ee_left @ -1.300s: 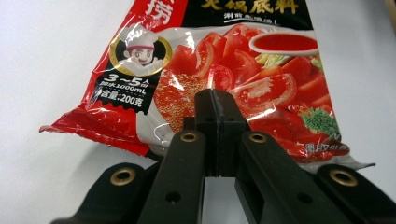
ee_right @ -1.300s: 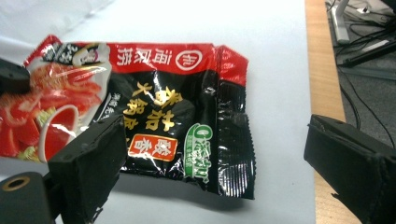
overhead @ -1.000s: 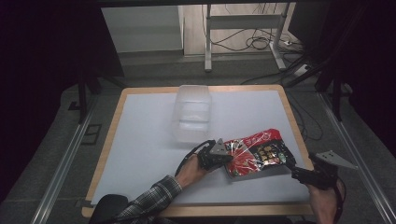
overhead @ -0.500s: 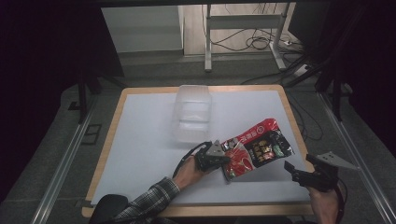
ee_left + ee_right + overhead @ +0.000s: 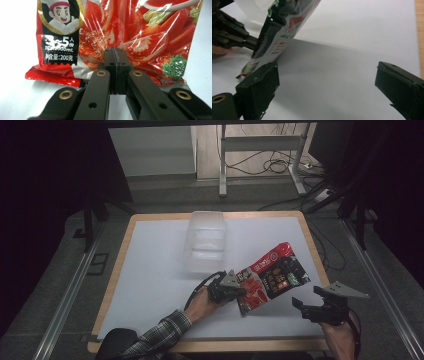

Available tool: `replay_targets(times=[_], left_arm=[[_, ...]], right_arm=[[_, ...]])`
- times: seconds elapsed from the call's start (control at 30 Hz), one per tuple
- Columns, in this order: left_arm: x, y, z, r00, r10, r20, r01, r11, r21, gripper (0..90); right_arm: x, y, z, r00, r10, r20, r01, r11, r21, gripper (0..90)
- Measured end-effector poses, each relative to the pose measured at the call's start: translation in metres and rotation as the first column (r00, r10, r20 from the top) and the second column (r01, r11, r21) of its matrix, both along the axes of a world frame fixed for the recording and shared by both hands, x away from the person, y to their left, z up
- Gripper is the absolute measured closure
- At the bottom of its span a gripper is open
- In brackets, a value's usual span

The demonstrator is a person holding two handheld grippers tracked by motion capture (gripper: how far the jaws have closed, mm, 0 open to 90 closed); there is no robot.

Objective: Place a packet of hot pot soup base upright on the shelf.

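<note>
A red soup-base packet (image 5: 272, 275) with tomato pictures is held tilted above the white mat, its far end raised toward the back right. My left gripper (image 5: 239, 290) is shut on the packet's near lower edge. In the left gripper view the jaws (image 5: 115, 51) meet on the printed film of the packet (image 5: 120, 30). My right gripper (image 5: 299, 306) stands open near the front right, apart from the packet. In the right gripper view its wide jaws (image 5: 325, 75) have only mat between them, with the packet (image 5: 279, 32) and the left gripper (image 5: 234, 35) off to the upper left.
A clear plastic container (image 5: 205, 247) stands on the mat behind the left hand, toward the back middle. The white mat (image 5: 150, 270) lies on a wooden-edged table. A table frame and cables are on the floor beyond.
The packet has swung up from lying flat, its far end lifted toward the back right. The right gripper has drawn away from the packet's corner toward the front right.
</note>
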State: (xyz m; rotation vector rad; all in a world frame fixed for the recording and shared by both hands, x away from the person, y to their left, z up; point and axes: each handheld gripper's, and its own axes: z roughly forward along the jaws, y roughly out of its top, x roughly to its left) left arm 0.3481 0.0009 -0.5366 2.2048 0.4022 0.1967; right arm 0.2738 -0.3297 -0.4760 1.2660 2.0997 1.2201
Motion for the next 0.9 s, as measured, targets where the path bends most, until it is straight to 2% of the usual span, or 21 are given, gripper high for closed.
replay_targets(times=[0.2, 0.27, 0.43, 0.47, 0.5, 0.53, 0.73, 0.9], left_arm=[[0.0, 0.0, 0.0, 1.0, 0.003, -0.007, -0.003, 0.9999, -0.011, 90.0], [0.0, 0.0, -0.001, 0.9999, 0.003, -0.01, -0.004, 0.9999, -0.016, 90.0], [0.0, 0.0, -0.001, 0.9999, 0.0, -0.011, 0.0, 0.9999, -0.013, 90.0], [-0.001, -0.001, -0.001, 0.9998, 0.009, -0.017, -0.009, 0.9995, -0.031, 90.0], [-0.001, -0.001, -0.001, 0.9998, 0.009, -0.017, -0.009, 0.9995, -0.031, 90.0], [0.0, 0.0, -0.001, 1.0, -0.002, -0.008, 0.002, 0.9999, -0.012, 90.0], [0.0, 0.0, -0.001, 1.0, 0.0, -0.009, -0.001, 0.9999, -0.016, 90.0], [-0.001, 0.0, -0.001, 1.0, 0.002, -0.008, -0.002, 0.9999, -0.014, 90.0]], right_arm=[[0.008, 0.018, 0.005, 0.9974, 0.072, -0.006, -0.071, 0.995, 0.07, 4.8], [0.012, 0.022, 0.006, 0.9963, 0.086, -0.005, -0.085, 0.994, 0.071, 4.8], [0.018, 0.032, 0.011, 0.9955, 0.094, -0.009, -0.093, 0.992, 0.088, 4.9], [0.022, 0.037, 0.013, 0.9957, 0.091, -0.017, -0.089, 0.991, 0.104, 4.9], [0.024, 0.039, 0.015, 0.9958, 0.089, -0.021, -0.086, 0.99, 0.109, 5.0], [0.025, 0.042, 0.016, 0.9957, 0.088, -0.03, -0.084, 0.991, 0.109, 5.1], [0.033, 0.052, 0.02, 0.994, 0.105, -0.031, -0.102, 0.99, 0.095, 3.9], [0.043, 0.063, 0.026, 0.9932, 0.108, -0.043, -0.101, 0.986, 0.131, 3.5]])
